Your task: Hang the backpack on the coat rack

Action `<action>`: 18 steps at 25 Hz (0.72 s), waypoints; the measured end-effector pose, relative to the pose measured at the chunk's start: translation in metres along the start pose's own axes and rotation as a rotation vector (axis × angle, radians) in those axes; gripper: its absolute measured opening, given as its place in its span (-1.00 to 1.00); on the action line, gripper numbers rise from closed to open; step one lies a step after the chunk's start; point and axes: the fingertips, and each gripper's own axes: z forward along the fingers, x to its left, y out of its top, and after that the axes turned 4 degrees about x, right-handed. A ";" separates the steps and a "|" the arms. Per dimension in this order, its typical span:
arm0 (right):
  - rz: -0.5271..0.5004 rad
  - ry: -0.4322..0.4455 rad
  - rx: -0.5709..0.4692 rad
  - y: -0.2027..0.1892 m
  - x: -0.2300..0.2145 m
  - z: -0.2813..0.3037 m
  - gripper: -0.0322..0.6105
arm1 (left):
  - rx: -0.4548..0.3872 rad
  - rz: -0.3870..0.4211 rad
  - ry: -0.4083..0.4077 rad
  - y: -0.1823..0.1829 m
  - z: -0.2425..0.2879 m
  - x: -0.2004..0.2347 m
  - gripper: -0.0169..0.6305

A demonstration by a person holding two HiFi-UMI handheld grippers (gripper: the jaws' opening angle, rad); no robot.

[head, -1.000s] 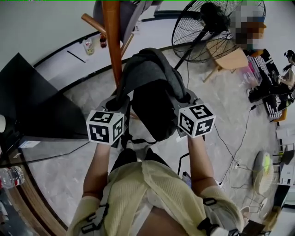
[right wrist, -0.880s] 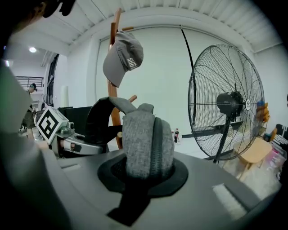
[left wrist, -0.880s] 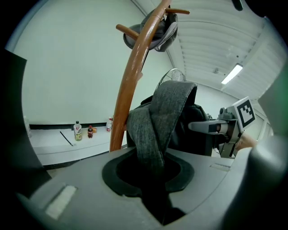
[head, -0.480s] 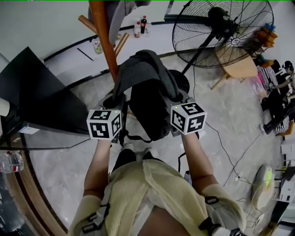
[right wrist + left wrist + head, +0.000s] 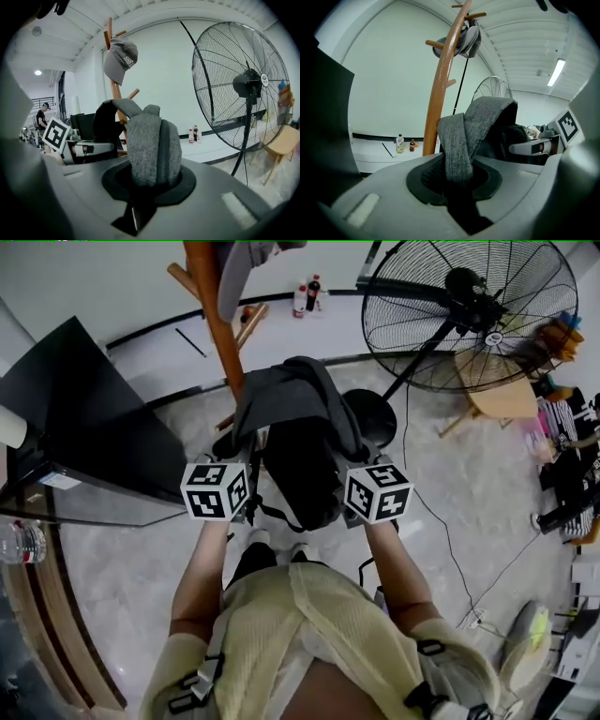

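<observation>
A grey and black backpack [image 5: 300, 442] hangs between my two grippers, in front of the wooden coat rack [image 5: 214, 320]. My left gripper [image 5: 236, 457] is shut on one grey shoulder strap [image 5: 459, 145], which rises out of its jaws. My right gripper [image 5: 361, 470] is shut on the other padded grey strap [image 5: 152, 147]. The rack's pole [image 5: 443, 84] stands just beyond the bag in the left gripper view, with pegs [image 5: 435, 44] up high. A grey cap [image 5: 119, 58] hangs on the rack's upper part.
A big black pedestal fan [image 5: 478, 310] stands at right, its round base [image 5: 367, 413] just behind the bag. A dark panel [image 5: 89, 432] is at left. Bottles [image 5: 307, 294] stand by the far wall. A small wooden table [image 5: 502, 399] and floor cables [image 5: 450, 540] lie at right.
Both grippers and the backpack have sunk and come closer to me. The right gripper moved left, toward the bag's middle. The grip on both straps is unchanged.
</observation>
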 end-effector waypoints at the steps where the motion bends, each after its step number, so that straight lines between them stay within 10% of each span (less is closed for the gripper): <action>1: 0.003 0.003 0.002 -0.004 -0.001 0.000 -0.69 | -0.002 0.007 0.001 -0.002 0.000 -0.001 -0.73; 18: -0.060 0.034 0.021 -0.057 -0.017 -0.003 -0.66 | -0.051 0.199 0.110 -0.015 0.011 -0.006 -0.72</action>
